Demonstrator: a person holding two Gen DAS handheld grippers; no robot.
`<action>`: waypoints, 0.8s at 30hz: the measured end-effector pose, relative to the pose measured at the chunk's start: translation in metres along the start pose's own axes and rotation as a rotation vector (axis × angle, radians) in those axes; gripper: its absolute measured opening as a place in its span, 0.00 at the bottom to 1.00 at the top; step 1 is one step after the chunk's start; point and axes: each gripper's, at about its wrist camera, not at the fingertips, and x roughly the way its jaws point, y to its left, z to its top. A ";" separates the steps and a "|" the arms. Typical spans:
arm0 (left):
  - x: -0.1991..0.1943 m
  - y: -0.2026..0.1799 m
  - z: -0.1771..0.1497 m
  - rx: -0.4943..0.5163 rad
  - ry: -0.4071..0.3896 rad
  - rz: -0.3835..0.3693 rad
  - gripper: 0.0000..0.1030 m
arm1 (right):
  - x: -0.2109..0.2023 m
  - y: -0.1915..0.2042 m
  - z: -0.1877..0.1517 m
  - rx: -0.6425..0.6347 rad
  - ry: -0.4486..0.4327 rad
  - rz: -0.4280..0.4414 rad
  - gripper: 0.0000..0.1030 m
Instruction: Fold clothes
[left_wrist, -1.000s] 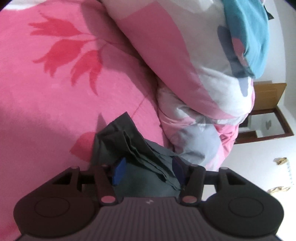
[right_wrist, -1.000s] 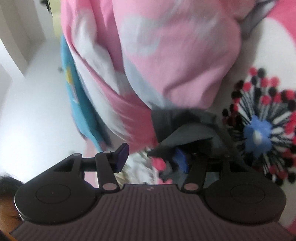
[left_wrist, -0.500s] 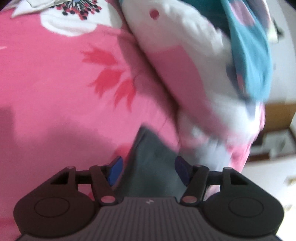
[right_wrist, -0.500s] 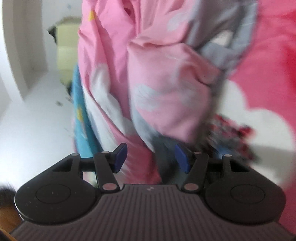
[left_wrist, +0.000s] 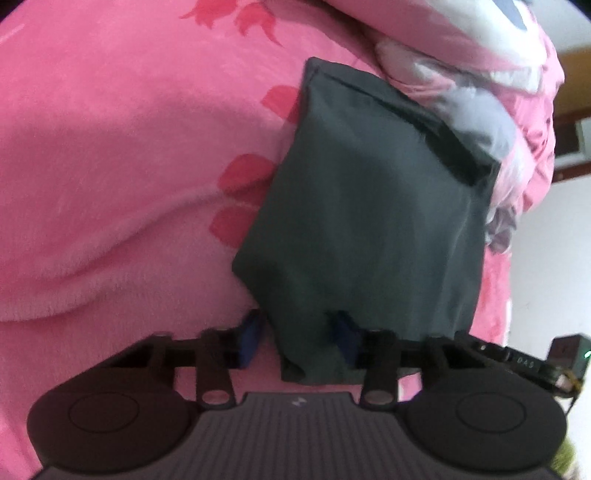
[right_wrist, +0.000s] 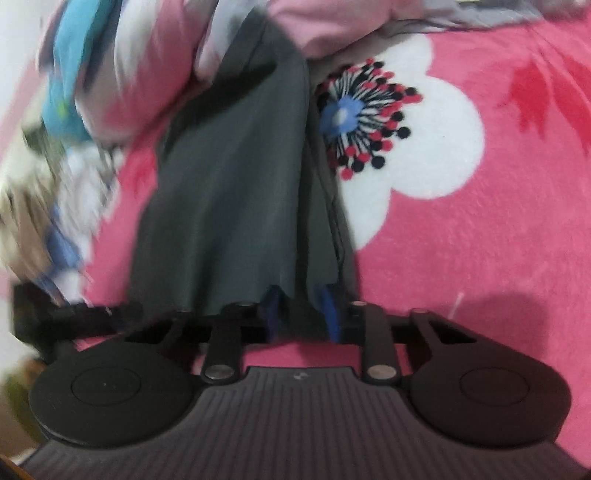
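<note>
A dark grey garment (left_wrist: 369, 206) lies drawn out flat over the pink blanket, its far hem against the bunched duvet. My left gripper (left_wrist: 297, 339) holds the garment's near corner, jaws closing, with the cloth bunched between the blue pads (left_wrist: 343, 338). In the right wrist view the same garment (right_wrist: 229, 192) runs up from my right gripper (right_wrist: 302, 314), whose jaws are also closing on a gathered fold of its near edge. That view is motion-blurred.
A pink fleece blanket (left_wrist: 110, 166) with red leaves and a white flower (right_wrist: 436, 147) covers the bed. A pink, white and blue duvet (left_wrist: 480, 74) is heaped at the far side. A dark, blurred device (left_wrist: 524, 362) shows beside the left gripper.
Both grippers' jaws have narrowed onto the garment. The garment, crumpled against the duvet before, is now pulled out flat across the blanket, and both views have drawn back from the duvet.
</note>
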 end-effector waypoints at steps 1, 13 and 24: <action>0.000 0.000 0.000 0.008 0.006 0.003 0.08 | 0.004 0.000 0.001 -0.013 0.002 -0.001 0.05; -0.008 -0.015 -0.016 0.277 0.079 0.090 0.05 | -0.013 -0.022 -0.016 -0.038 0.017 0.006 0.00; -0.047 0.009 -0.007 0.138 0.037 0.190 0.46 | -0.042 -0.068 -0.028 0.251 -0.042 -0.083 0.08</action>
